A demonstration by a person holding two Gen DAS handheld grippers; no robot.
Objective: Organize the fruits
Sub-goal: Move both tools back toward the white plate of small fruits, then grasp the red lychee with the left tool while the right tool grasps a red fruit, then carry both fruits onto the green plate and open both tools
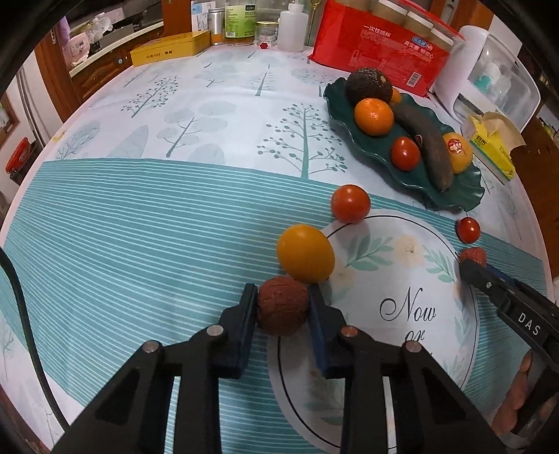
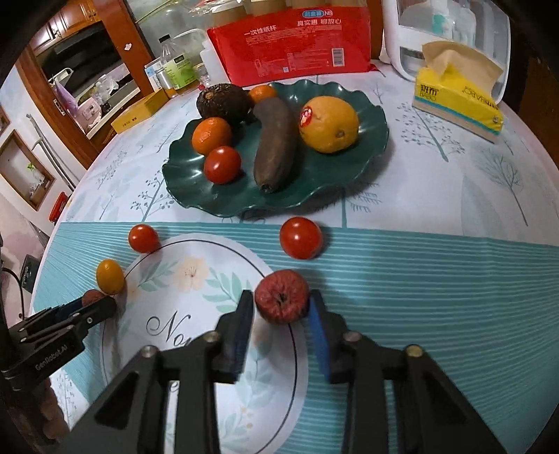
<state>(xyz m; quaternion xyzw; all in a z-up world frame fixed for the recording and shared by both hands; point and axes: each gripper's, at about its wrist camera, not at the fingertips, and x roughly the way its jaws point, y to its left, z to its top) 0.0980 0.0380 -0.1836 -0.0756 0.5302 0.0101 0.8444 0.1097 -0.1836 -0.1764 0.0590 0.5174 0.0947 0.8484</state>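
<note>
My left gripper (image 1: pixel 282 307) is shut on a rough brown fruit (image 1: pixel 283 305) low over the tablecloth, right next to a small yellow fruit (image 1: pixel 305 253). My right gripper (image 2: pixel 281 305) has its jaws around a wrinkled red fruit (image 2: pixel 281 296), touching both sides. Two tomatoes (image 2: pixel 300 237) (image 2: pixel 143 238) lie loose in front of the dark green plate (image 2: pixel 370 146), which holds an avocado (image 2: pixel 223 101), oranges (image 2: pixel 211 135), a tomato (image 2: pixel 222 165), a brown oblong fruit (image 2: pixel 276 143) and a lemon (image 2: pixel 328 124).
A red package (image 2: pixel 290 38), a yellow tissue box (image 2: pixel 457 101), a white appliance (image 2: pixel 443 31), bottles (image 1: pixel 239 21) and a yellow tin (image 1: pixel 171 47) stand along the table's far edge. The round printed mat (image 2: pixel 195 286) lies under both grippers.
</note>
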